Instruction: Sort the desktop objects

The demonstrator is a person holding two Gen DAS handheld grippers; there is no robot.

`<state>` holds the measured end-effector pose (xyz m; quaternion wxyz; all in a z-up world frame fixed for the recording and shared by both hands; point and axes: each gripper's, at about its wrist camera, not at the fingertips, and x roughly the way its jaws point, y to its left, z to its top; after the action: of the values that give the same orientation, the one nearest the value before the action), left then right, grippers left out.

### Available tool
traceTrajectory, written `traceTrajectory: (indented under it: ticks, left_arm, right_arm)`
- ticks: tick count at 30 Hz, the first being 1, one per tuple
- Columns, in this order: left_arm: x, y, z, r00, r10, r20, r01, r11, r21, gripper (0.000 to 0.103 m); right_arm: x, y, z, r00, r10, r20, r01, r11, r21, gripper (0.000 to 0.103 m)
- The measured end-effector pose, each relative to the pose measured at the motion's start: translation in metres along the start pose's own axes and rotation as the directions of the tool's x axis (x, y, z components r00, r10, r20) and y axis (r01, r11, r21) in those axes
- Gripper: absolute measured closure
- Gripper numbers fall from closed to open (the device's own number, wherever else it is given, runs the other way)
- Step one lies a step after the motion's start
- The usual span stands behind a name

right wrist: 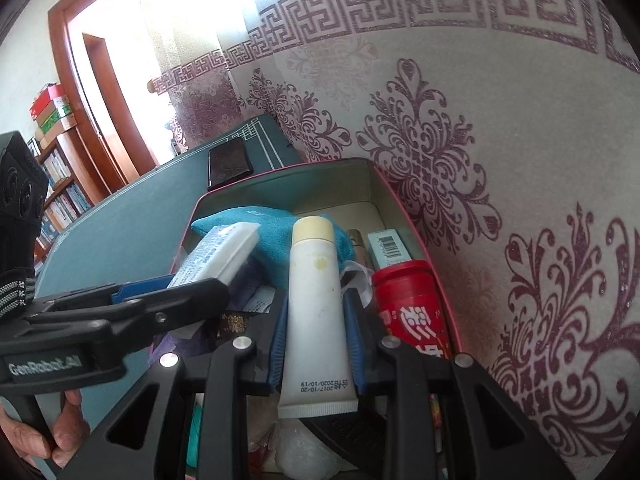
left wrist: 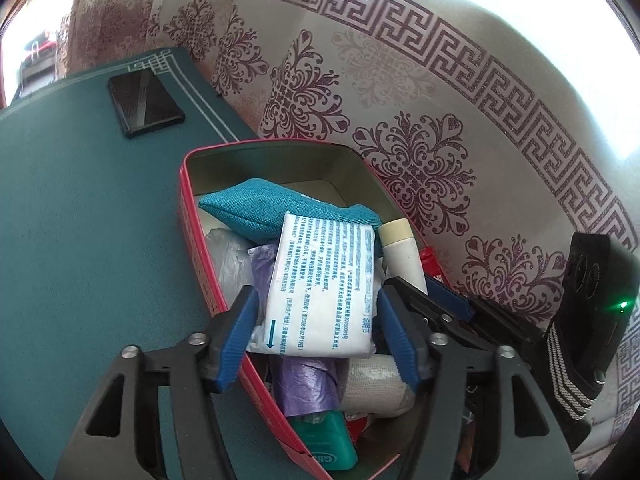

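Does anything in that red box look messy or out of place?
Yes: the red box is crammed. A white printed packet lies tilted on top of the teal pouch and purple bag, and the cream tube sticks up at a slant.

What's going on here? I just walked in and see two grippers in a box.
A person is sorting things in a red tin on a green desk. The right gripper is shut on a white tube. The left gripper is open around a white packet lying on the pile.
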<state>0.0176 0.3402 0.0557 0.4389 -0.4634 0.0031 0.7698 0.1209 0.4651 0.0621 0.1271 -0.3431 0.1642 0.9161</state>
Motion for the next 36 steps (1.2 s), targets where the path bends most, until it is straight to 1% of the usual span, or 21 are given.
traceTrajectory:
  ticks: [3, 6, 11, 14, 16, 19, 23, 27, 29, 32, 34, 35, 36]
  left_arm:
    - [-0.002, 0.000, -0.001, 1.000, 0.002, -0.010, -0.002, 1.000, -0.010, 0.037]
    - [-0.008, 0.000, -0.003, 1.000, 0.003, 0.006, -0.003, 1.000, -0.004, 0.037]
    - [-0.025, 0.005, -0.005, 0.999, 0.009, 0.052, -0.009, 1.000, -0.008, 0.037]
    - [-0.036, 0.006, -0.005, 0.997, 0.025, 0.077, -0.025, 1.000, -0.012, 0.037]
    - [-0.043, 0.007, -0.007, 0.995, 0.034, 0.091, -0.033, 0.999, -0.015, 0.037]
    - [-0.049, 0.008, -0.010, 0.994, 0.044, 0.099, -0.043, 0.999, -0.018, 0.037]
    - [-0.055, 0.008, -0.016, 0.987, 0.105, 0.121, -0.106, 0.994, -0.002, 0.037]
    - [-0.060, 0.006, -0.023, 0.975, 0.172, 0.141, -0.176, 0.984, 0.020, 0.037]
    - [-0.062, 0.004, -0.027, 0.968, 0.201, 0.150, -0.208, 0.978, 0.028, 0.037]
    - [-0.066, 0.000, -0.032, 0.958, 0.234, 0.166, -0.244, 0.969, 0.040, 0.037]
    - [-0.069, -0.005, -0.035, 0.950, 0.256, 0.178, -0.269, 0.962, 0.054, 0.037]
    - [-0.071, -0.008, -0.038, 0.946, 0.266, 0.185, -0.281, 0.958, 0.062, 0.037]
    - [-0.073, -0.012, -0.040, 0.941, 0.278, 0.193, -0.296, 0.952, 0.073, 0.037]
  right_arm:
    - [-0.001, -0.006, -0.001, 1.000, -0.001, -0.008, 0.002, 1.000, 0.029, 0.072]
    - [-0.004, -0.007, -0.003, 1.000, -0.002, -0.010, 0.002, 0.999, 0.039, 0.072]
    - [-0.011, -0.002, -0.003, 1.000, 0.002, 0.004, -0.002, 1.000, 0.019, 0.072]
    - [-0.016, 0.006, -0.002, 1.000, 0.006, 0.021, -0.006, 1.000, -0.012, 0.072]
    - [-0.016, 0.011, -0.002, 1.000, 0.026, 0.015, -0.025, 0.999, -0.026, 0.072]
    - [-0.012, 0.018, -0.005, 1.000, 0.018, 0.003, -0.018, 0.998, -0.066, 0.072]
    - [-0.011, 0.019, -0.007, 1.000, 0.017, -0.004, -0.018, 0.997, -0.069, 0.071]
    - [-0.012, 0.014, -0.008, 1.000, 0.011, -0.014, -0.012, 0.999, -0.047, 0.071]
    - [-0.016, 0.011, -0.008, 1.000, 0.012, -0.007, -0.012, 1.000, -0.029, 0.071]
    - [-0.029, 0.011, -0.009, 1.000, 0.000, 0.018, 0.001, 0.999, -0.037, 0.071]
    - [-0.040, 0.013, -0.009, 0.999, -0.018, 0.043, 0.021, 0.998, -0.055, 0.068]
    - [-0.046, 0.013, -0.010, 0.998, -0.026, 0.055, 0.030, 0.998, -0.062, 0.060]
    - [-0.054, 0.014, -0.011, 0.997, -0.034, 0.073, 0.039, 0.997, -0.069, 0.047]
